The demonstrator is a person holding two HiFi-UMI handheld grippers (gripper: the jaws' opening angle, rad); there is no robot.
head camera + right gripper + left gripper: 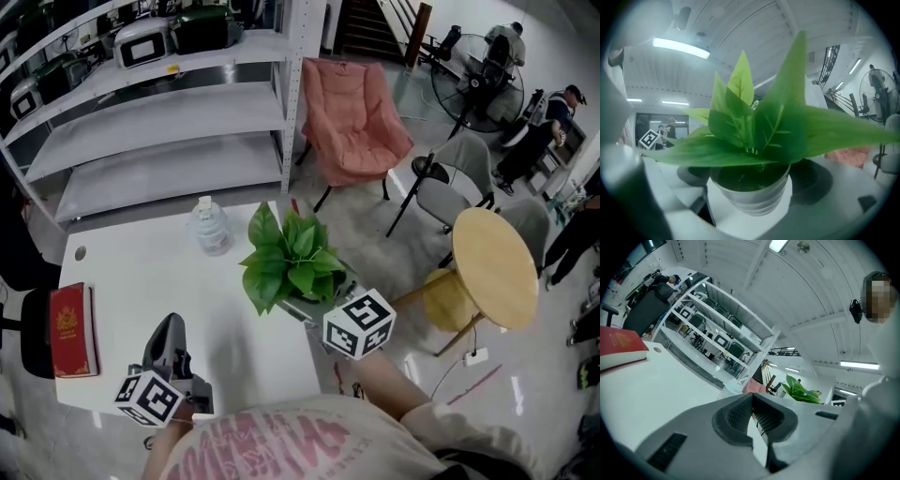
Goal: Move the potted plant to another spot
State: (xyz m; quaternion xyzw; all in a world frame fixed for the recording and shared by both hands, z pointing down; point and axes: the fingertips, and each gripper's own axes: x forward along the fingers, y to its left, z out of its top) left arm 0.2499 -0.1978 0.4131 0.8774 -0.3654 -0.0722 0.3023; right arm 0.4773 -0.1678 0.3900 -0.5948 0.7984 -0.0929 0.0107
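The potted plant [291,262], green leaves in a ribbed white pot [751,199], stands near the right edge of the white table [122,272]. My right gripper [328,300] reaches in from the front, its tips hidden under the leaves in the head view. In the right gripper view the right gripper [751,183] has its jaws against both sides of the pot, shut on it. My left gripper [171,326] rests at the table's front left, jaws shut and empty. In the left gripper view the left gripper [752,403] points toward the plant [801,390].
A water bottle [211,227] stands behind the plant. A red book [70,330] lies at the table's left edge. A pink chair [352,117], a round wooden table [492,267] and a white shelf unit [159,112] surround the table.
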